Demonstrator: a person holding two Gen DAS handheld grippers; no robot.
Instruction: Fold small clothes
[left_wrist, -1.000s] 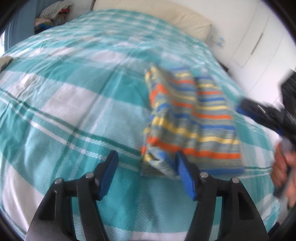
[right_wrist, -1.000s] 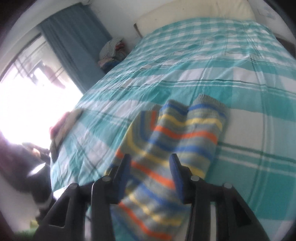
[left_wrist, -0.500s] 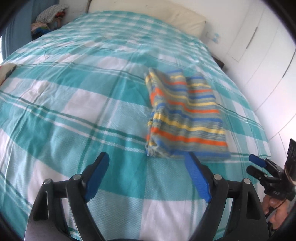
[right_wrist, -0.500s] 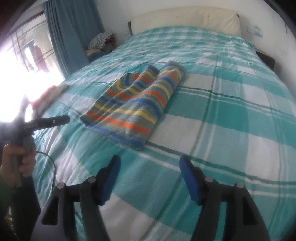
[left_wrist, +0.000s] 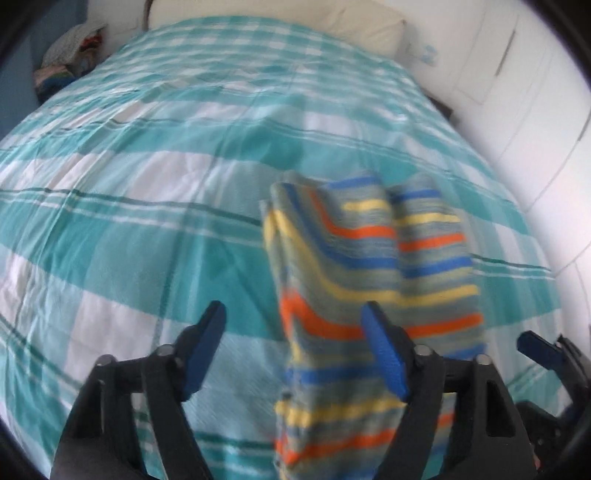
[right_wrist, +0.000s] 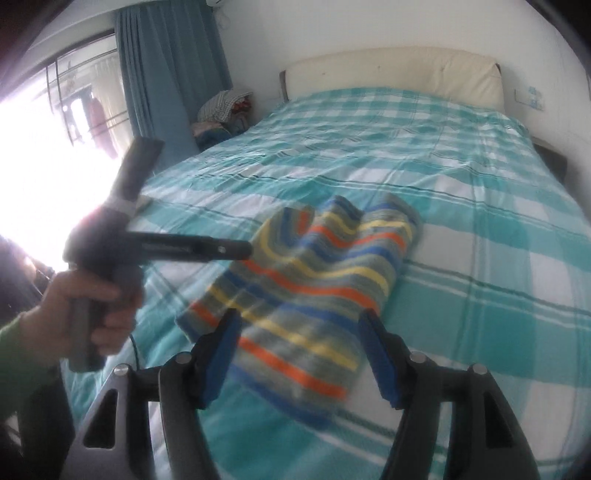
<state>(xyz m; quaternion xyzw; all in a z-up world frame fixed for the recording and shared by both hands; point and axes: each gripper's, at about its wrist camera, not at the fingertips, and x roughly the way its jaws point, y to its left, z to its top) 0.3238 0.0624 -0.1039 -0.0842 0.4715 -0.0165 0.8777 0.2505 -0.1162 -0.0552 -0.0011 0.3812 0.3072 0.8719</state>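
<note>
A folded striped garment (left_wrist: 373, 280), grey with blue, yellow and orange bands, lies flat on the teal-and-white checked bed (left_wrist: 147, 192). My left gripper (left_wrist: 299, 350) is open just above the garment's near left edge; its right finger overlaps the cloth in view. In the right wrist view the garment (right_wrist: 314, 291) lies in front of my right gripper (right_wrist: 299, 354), which is open with its jaws on either side of the near end. The left gripper (right_wrist: 207, 247) shows there too, held by a hand at the garment's left side. The right gripper (left_wrist: 543, 350) shows at the left view's right edge.
A cream headboard (right_wrist: 399, 74) stands at the far end of the bed. A pile of clothes (right_wrist: 221, 114) sits by the blue curtain (right_wrist: 166, 74) at the far left. A white wardrobe (left_wrist: 524, 92) runs along the bed's right side.
Both grippers have moved back in close to the striped garment after pulling away from it. Both stay open. The garment has not moved.
</note>
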